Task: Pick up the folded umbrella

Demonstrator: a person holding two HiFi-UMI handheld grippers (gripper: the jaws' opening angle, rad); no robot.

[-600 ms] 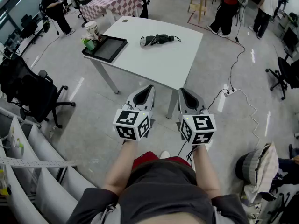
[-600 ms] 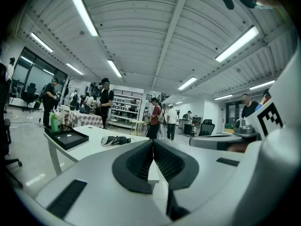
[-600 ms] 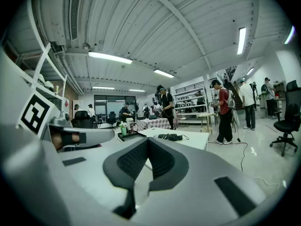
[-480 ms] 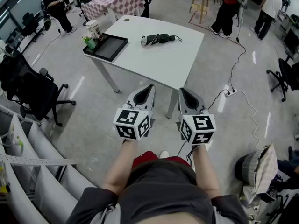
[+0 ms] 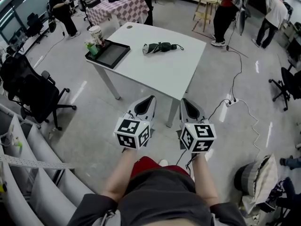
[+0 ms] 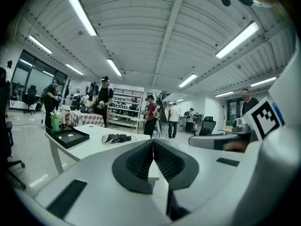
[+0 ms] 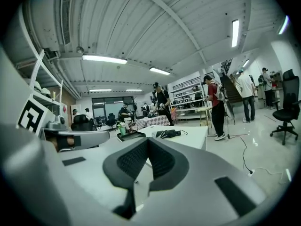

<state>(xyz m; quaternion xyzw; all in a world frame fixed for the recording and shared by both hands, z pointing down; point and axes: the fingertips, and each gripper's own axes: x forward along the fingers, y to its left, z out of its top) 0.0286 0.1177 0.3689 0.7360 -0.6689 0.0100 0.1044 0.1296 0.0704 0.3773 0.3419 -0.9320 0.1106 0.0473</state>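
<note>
A folded dark green umbrella (image 5: 161, 47) lies on the far part of a white table (image 5: 160, 72); it also shows small in the left gripper view (image 6: 117, 138) and the right gripper view (image 7: 168, 133). My left gripper (image 5: 150, 99) and right gripper (image 5: 184, 101) are held side by side over the floor, short of the table's near edge and well away from the umbrella. Both are shut with nothing between their jaws.
A black tray (image 5: 107, 53) with a paper cup (image 5: 96, 34) and a green bottle (image 5: 91, 47) sits on the table's left end. A black office chair (image 5: 33, 93) stands left. A cable and power strip (image 5: 231, 102) lie on the floor right. Several people stand beyond the table.
The view has shifted: the table and umbrella sit slightly lower and nearer in the head view. Both grippers stay shut and side by side.
</note>
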